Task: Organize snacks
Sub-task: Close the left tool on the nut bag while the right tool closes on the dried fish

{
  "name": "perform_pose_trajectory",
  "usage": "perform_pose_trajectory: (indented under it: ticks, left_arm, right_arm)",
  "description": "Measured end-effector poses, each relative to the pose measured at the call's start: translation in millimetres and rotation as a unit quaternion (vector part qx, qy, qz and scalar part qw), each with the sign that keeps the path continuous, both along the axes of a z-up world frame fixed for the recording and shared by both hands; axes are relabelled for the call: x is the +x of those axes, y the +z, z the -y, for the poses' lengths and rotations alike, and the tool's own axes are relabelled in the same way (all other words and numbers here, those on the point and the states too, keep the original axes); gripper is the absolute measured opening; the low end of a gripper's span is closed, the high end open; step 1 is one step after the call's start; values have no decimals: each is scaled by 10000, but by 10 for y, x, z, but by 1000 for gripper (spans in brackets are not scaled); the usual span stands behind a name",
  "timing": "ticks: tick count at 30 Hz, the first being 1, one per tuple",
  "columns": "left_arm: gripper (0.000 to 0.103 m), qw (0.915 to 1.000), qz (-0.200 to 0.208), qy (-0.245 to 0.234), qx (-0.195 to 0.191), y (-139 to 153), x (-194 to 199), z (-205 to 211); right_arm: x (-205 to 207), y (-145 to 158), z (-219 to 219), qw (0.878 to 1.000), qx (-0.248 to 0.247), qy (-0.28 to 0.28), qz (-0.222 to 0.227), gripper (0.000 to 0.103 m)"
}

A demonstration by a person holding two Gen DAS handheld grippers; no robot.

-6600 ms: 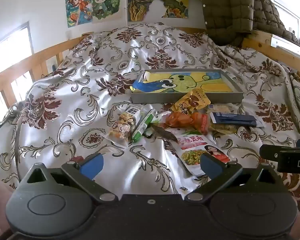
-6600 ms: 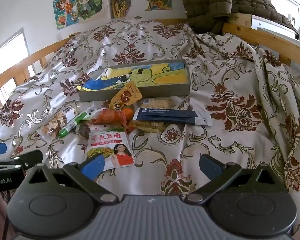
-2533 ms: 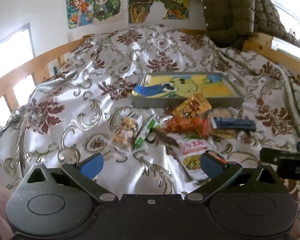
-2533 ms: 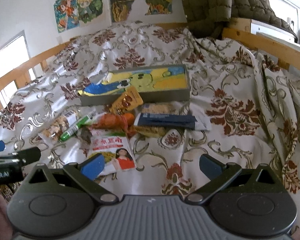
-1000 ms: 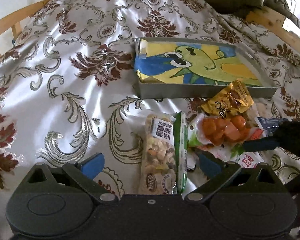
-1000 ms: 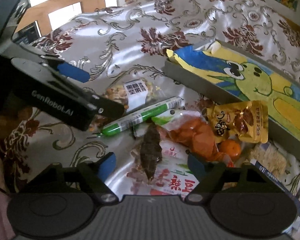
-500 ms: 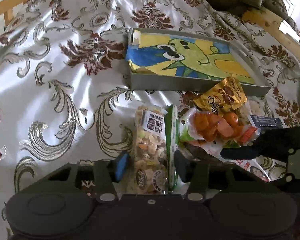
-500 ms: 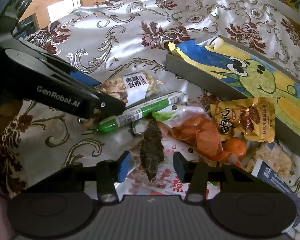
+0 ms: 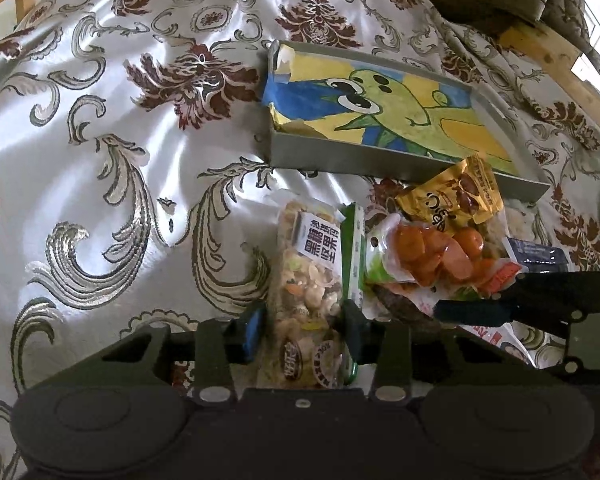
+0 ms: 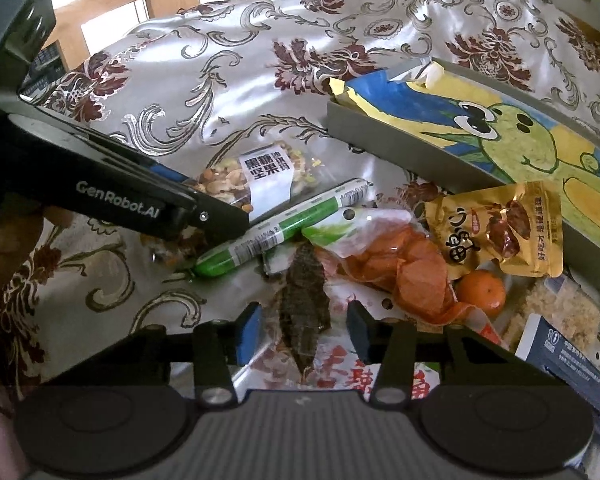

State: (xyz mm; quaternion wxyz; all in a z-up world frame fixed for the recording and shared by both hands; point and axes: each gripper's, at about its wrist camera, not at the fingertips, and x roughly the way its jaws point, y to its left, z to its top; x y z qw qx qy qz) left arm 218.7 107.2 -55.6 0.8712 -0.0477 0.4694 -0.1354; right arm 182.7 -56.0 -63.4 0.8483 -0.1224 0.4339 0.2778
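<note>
On the patterned bedspread (image 9: 100,128), our left gripper (image 9: 300,330), spread wide a second ago, has clamped the nut packet (image 9: 310,280); our right gripper (image 10: 304,336) narrows, not yet closed, around the dark dried snack (image 10: 304,300). Transfer to the tray (image 9: 380,162) looks next.

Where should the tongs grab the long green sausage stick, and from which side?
Grip the green sausage stick around its middle, pads across its narrow width, coming down from above. It lies flat and slanted on the bedspread, thin and round, so a mid-length pinch should balance it. Its lower end sits close under the left tongs, which straddle the nut bag, so the upper half looks freer.
</note>
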Motion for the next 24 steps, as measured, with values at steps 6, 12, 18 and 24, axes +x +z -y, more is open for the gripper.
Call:
perform_pose_trajectory:
  ticks: [6,12,18,24]
  left_arm:
    - [42,10000,40,9,6,24,-36,10]
    - [41,9998,179,56,-50,99,-105,10]
    - [41,9994,313,76,-83,167,-171,15]
    - [41,9990,433,71,-84,213,-220,43]
  right_arm:
    - [-21,28,7,9999,79,-37,-50,50]
    - [-66,95,44,9998,174,-111,-9,50]
    - [-125,160,66,9997,159,-116,109,50]
    - [-201,195,47,9993,-9,16,360,50]
